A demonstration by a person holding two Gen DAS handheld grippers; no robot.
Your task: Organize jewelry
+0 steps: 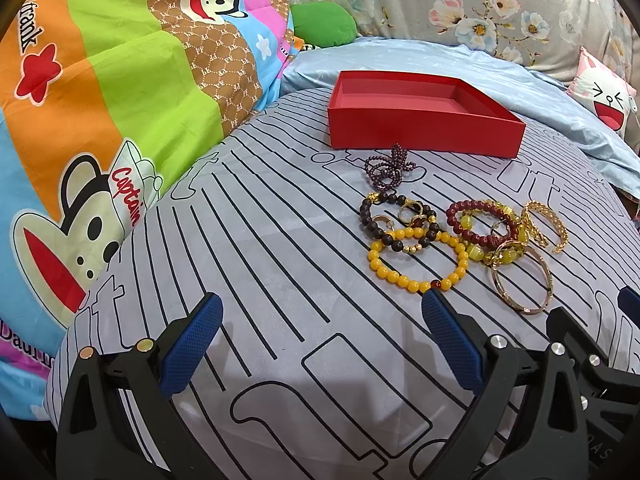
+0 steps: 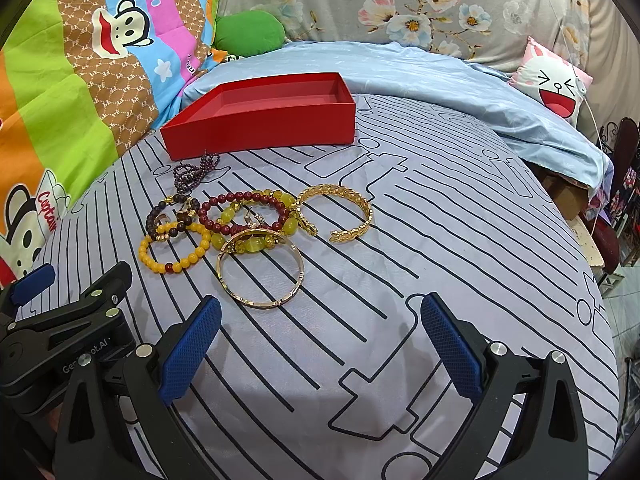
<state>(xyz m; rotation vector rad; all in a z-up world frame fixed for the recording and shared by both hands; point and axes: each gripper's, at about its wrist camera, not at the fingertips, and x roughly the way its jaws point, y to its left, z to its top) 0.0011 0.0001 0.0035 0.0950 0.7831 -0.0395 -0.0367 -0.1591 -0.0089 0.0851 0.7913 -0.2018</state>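
We see the jewelry pile (image 2: 248, 224) lying on the striped bedcover (image 2: 440, 248) just in front of the red box (image 2: 264, 124). Nearer us than that box, our left claw (image 1: 322, 344) and right claw (image 2: 320, 346) hover apart, holding nothing.

The red box (image 2: 260, 130) sits open and empty toward the far side of the striped bedspread (image 2: 400, 280). Just in front of it there's a purple bead strand (image 2: 192, 174), then a jumble: dark bead bracelet (image 2: 172, 216), yellow bead bracelet (image 2: 176, 252), maroon bead bracelet (image 2: 244, 210), plain gold bangle (image 2: 260, 272), open gold cuff (image 2: 340, 212), all lying flat.
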